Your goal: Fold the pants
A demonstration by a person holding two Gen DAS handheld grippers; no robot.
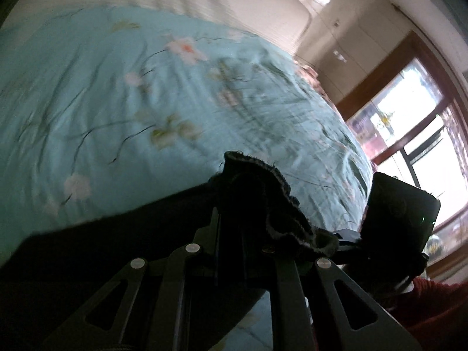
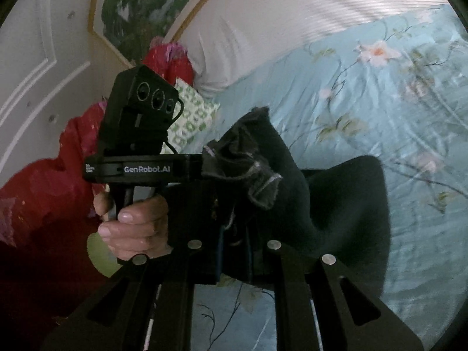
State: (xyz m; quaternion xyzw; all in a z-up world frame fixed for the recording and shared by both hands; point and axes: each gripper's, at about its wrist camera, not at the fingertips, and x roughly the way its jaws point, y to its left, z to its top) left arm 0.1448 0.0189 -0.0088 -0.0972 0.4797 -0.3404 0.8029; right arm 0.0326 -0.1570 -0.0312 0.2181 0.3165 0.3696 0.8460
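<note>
Dark cloth bunches right at my left gripper [image 1: 234, 204], its jaws clamped on the frayed hem of the pants [image 1: 263, 199]. My right gripper [image 2: 234, 225] pinches the other hem just beside it. Both lift the pants above the bedspread [image 1: 117, 102]. I judge the fold is midway; next, carry the hems forward to the waistband and lay them flat.

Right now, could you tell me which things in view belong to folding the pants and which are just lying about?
Part of the job:
- dark pants, bunched edge gripped by both tools
- left gripper, jaws shut on the cloth
- right gripper, jaws shut on the cloth
- floral bedspread, the work surface

Just lying about:
- red quilt
- green patterned pillow
- white bedding
</note>
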